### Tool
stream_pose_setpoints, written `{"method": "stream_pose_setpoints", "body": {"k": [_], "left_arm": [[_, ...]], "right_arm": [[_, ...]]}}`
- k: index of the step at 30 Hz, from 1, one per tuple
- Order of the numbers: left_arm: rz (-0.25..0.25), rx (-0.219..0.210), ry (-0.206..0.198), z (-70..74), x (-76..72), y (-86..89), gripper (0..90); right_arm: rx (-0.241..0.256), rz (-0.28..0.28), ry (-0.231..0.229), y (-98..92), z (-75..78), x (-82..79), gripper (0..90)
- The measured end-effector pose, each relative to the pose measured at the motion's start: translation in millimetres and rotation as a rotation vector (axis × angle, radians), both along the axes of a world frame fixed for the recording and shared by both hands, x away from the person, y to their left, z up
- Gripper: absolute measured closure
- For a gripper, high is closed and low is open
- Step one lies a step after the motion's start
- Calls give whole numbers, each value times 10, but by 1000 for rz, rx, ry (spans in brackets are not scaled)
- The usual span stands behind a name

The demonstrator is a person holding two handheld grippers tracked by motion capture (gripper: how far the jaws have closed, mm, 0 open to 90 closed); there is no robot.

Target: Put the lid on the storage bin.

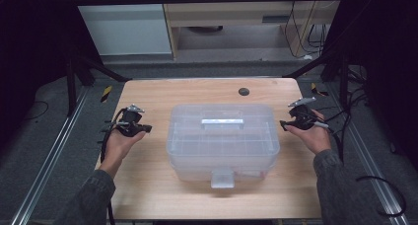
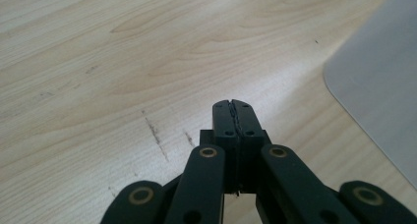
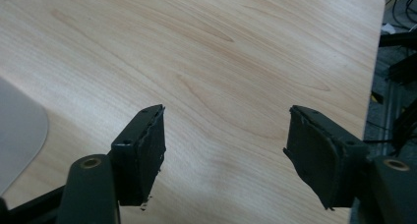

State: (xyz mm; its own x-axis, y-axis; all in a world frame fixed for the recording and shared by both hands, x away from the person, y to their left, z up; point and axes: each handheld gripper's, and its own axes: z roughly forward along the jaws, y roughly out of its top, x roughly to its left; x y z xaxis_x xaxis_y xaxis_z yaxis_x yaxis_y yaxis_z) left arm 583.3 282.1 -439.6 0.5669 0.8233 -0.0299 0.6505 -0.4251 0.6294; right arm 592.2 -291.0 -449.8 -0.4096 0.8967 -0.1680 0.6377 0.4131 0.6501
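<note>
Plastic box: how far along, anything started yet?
Nothing looks done: the clear plastic box sits shut in the middle of the table, front latch down. Nothing is in hand. The left claw is shut and empty, the right claw open, each beside the box without touching it. Unlatching and any handling of the box appear still ahead.

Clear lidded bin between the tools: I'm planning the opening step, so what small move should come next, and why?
Probably open the left tool: its jaws are pressed shut beside the clear bin, while the right tool already stands open. Both hover off the bin's sides above the wooden table, touching nothing.
</note>
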Motion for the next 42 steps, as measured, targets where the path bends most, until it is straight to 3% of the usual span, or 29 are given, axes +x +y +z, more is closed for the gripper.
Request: {"method": "stream_pose_setpoints", "body": {"k": [7,13,17,20,21,22,25,28,30,33,36,39,40,42], "left_arm": [[46,-18,-5,-215,165,25,899],[79,-16,-67,-340,175,76,889],[143,-30,-138,-372,190,113,610],[157,-6,-152,-391,212,97,404],[157,0,-152,-398,217,93,404],[165,0,-150,-417,227,86,333],[178,-28,-130,-470,250,85,295],[188,-44,-124,-522,254,78,251],[190,-44,-118,-558,255,69,228],[193,-45,-114,-605,248,68,205],[192,-63,-150,-653,220,70,168],[191,-43,-154,-656,212,55,158],[201,-18,-150,-660,214,37,148],[227,-14,-137,-668,218,31,59]], "right_arm": [[42,-62,6,24,-171,158,215],[71,-103,10,36,-260,201,186],[88,-132,5,39,-317,219,164],[103,-144,6,41,-377,217,140],[103,-144,6,41,-377,217,140],[108,-154,1,30,-408,215,134],[142,-172,-1,15,-439,209,128],[137,-180,9,17,-494,203,112],[133,-180,15,30,-521,194,101],[167,-193,-2,31,-555,174,91],[193,-213,-36,43,-601,145,59],[190,-233,-41,53,-612,125,36],[189,-236,-39,53,-613,126,16],[190,-234,-31,58,-615,131,6]]}}
